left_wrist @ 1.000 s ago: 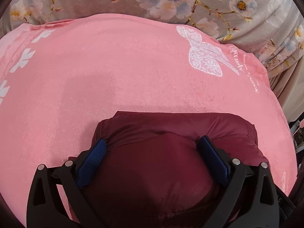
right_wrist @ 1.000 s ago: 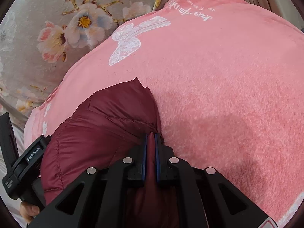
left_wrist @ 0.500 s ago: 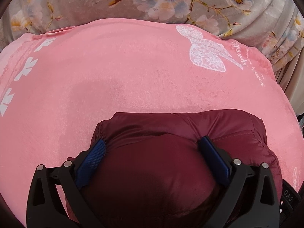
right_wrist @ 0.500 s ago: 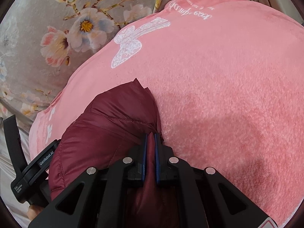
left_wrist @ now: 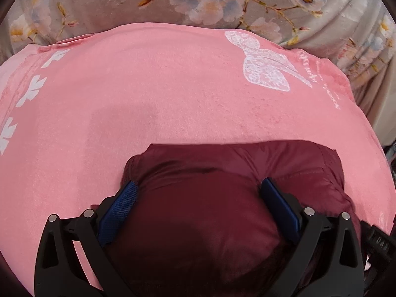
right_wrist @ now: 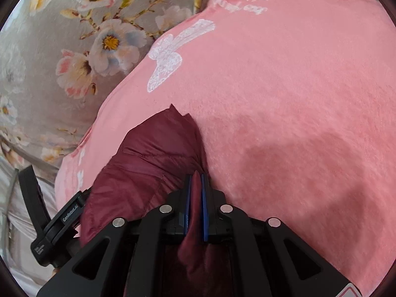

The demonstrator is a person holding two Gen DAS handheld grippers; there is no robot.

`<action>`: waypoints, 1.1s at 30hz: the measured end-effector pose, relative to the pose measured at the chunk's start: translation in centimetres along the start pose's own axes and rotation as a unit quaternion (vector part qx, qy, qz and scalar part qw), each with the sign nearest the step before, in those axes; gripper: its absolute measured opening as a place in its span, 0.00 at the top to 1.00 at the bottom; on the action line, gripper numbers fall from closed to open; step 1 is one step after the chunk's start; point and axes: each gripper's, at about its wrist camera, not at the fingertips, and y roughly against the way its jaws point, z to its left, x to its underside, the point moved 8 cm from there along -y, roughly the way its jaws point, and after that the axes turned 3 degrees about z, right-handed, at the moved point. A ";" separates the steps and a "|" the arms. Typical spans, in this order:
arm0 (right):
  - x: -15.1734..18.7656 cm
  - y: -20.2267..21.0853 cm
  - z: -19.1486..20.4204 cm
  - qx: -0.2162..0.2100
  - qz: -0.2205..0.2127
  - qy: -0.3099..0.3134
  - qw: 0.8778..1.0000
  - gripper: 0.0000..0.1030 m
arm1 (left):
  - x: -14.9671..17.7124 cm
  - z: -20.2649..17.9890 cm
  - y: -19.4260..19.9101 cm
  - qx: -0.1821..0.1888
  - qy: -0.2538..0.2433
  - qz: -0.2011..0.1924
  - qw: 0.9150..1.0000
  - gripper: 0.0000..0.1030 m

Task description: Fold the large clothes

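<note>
A dark red puffy jacket (left_wrist: 247, 163) lies bunched on a pink blanket (left_wrist: 148, 99). My left gripper (left_wrist: 198, 188) has its jaws wide apart, with a thick fold of the jacket bulging between the blue pads (left_wrist: 121, 205). In the right wrist view the jacket (right_wrist: 148, 153) runs left from my right gripper (right_wrist: 195, 180), which is shut on a thin edge of the jacket fabric. The left gripper's black body (right_wrist: 57, 227) shows at the lower left of that view.
The pink blanket (right_wrist: 284, 99) has a white butterfly print (left_wrist: 262, 66) and white lettering. It lies over a grey floral bedspread (left_wrist: 198, 0), which also shows in the right wrist view (right_wrist: 61, 49). The bed's edge drops off at the right (left_wrist: 371, 99).
Both grippers have moved a little forward over the blanket with the jacket. The jacket's far edge has spread to the right in the left wrist view.
</note>
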 end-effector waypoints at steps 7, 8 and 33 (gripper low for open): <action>3.7 7.5 -1.5 -0.003 0.007 0.028 1.000 0.60 | 5.8 3.0 5.9 0.073 0.044 0.052 0.995 0.05; 4.4 7.8 -1.6 -0.007 0.018 0.029 0.999 0.60 | 6.9 3.0 6.1 0.084 0.056 0.065 0.993 0.05; 9.9 10.4 -3.3 0.058 0.039 0.063 0.996 0.69 | 15.6 2.3 10.1 0.068 0.030 0.095 0.993 0.07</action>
